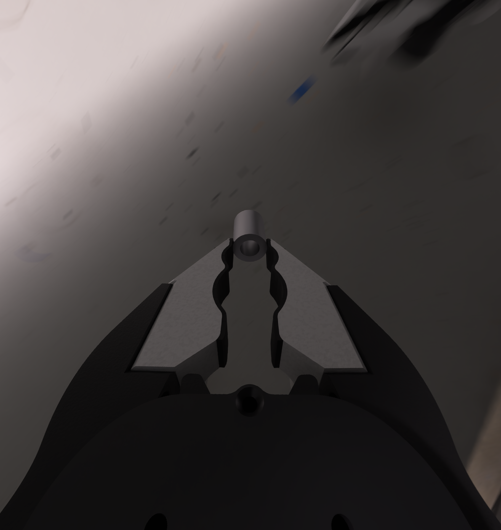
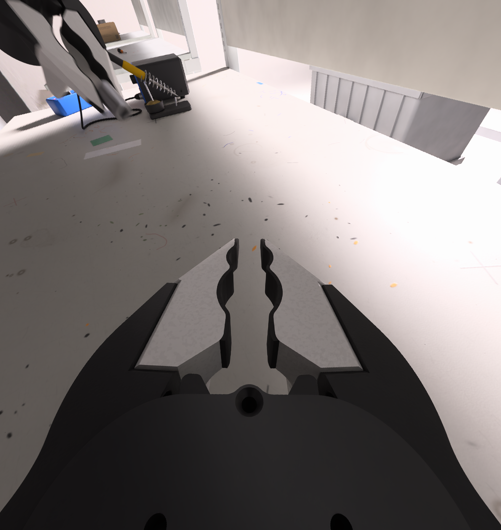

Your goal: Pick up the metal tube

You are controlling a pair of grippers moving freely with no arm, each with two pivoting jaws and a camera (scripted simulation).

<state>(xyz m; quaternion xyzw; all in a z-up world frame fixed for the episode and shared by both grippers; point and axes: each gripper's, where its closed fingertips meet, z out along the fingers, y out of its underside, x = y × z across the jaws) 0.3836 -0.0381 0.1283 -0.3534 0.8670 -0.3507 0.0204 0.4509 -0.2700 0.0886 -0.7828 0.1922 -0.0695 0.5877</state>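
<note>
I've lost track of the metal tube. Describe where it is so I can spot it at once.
Find the white worktable, then the left gripper hanging over its far corner, in front of the black soldering station. The metal tube is the short grey hollow cylinder pinched at the tips of its jaws, the only thing held.

Table (image 1: 100,114) blurred; metal tube's (image 1: 249,238) far end hidden.

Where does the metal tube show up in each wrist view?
Left wrist view: the metal tube sits at centre, clamped between the left hand-held gripper tips, open end toward the camera.
Right wrist view: upper left, the tube sticks out of that same gripper, above the table.
Shared landmark: the speckled white table.
</note>
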